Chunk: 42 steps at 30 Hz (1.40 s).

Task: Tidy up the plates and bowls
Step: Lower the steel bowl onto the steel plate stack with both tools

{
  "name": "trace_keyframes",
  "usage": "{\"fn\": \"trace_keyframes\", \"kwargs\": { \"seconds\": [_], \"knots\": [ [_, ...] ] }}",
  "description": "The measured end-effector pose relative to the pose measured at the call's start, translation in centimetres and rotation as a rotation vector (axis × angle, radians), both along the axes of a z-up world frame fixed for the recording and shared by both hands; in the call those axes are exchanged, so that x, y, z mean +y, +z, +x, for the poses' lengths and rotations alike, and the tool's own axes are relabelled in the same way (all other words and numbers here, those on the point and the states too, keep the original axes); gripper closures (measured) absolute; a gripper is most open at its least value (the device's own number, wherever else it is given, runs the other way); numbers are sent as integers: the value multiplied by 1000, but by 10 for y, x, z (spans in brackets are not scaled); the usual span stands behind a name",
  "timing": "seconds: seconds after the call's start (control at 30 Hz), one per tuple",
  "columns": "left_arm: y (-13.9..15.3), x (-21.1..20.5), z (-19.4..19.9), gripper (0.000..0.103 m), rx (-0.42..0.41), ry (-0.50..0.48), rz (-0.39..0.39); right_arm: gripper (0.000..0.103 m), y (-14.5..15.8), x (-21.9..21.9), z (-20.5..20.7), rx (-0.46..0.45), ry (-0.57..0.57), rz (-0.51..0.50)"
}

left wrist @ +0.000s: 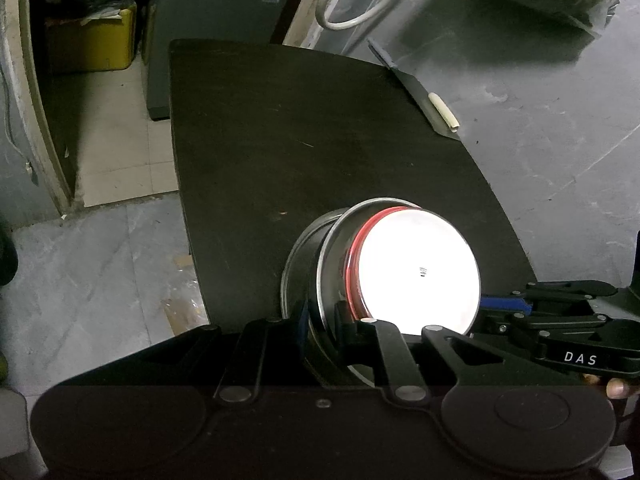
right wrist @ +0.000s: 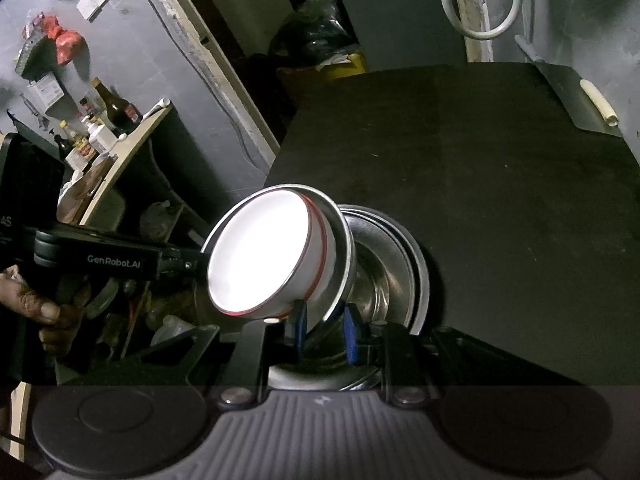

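1. both grippers, left gripper (left wrist: 322, 320) and right gripper (right wrist: 324, 330), clamp opposite rim edges of the tilted steel bowl (right wrist: 340, 248).
2. white bowl (right wrist: 260, 256) nested inside could slide out (steep tilt).
3. thin rim grip may slip above steel stack (right wrist: 396, 264) on black table (right wrist: 480, 180).

floor: grey tiles (left wrist: 100, 280) | table: dark top (left wrist: 280, 140) | wall: grey (right wrist: 160, 60) | shelf: bottles (right wrist: 132, 136)

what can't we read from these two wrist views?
- White bowl inside: overexposed in both views, contents unreadable.
- Steel plate stack: right wrist view, near part hidden by right gripper, count unclear.
- Left gripper pads: left wrist view, steel bowl rim covers the contact.
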<state>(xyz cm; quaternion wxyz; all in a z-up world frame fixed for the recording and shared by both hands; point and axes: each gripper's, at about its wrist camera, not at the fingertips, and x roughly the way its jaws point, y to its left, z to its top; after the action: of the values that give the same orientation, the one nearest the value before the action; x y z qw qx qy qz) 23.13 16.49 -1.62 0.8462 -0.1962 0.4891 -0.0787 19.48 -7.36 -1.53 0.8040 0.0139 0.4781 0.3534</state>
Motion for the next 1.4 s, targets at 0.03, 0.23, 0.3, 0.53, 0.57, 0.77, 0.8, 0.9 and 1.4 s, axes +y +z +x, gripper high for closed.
{"fn": "trace_keyframes", "kwargs": {
  "seconds": [0.03,0.23,0.3,0.53,0.57,0.77,0.8,0.9,1.4],
  "knots": [
    [-1,-1,0,90,1,-1,2,81,0,0,0,2,-2,0],
    [-3,-2,3,90,10,-12,18,81,-4,3,0,14,-12,-8],
    [-4,-3,5,90,16,-17,26,81,-6,3,1,17,-17,-9],
    [-6,-9,14,91,35,-39,49,81,-13,2,-1,38,-45,-12],
    [-7,-10,15,91,36,-42,51,81,-14,2,-1,40,-48,-13],
    [-8,-11,16,91,37,-40,53,81,-15,2,0,44,-63,-3],
    [-9,-10,17,91,37,-40,53,81,-16,2,0,43,-65,-1],
    [-9,-11,18,91,36,-40,55,81,-16,2,1,42,-73,1],
    [-11,-15,23,91,18,-45,72,81,-17,1,-3,22,-107,-6]
  ]
}}
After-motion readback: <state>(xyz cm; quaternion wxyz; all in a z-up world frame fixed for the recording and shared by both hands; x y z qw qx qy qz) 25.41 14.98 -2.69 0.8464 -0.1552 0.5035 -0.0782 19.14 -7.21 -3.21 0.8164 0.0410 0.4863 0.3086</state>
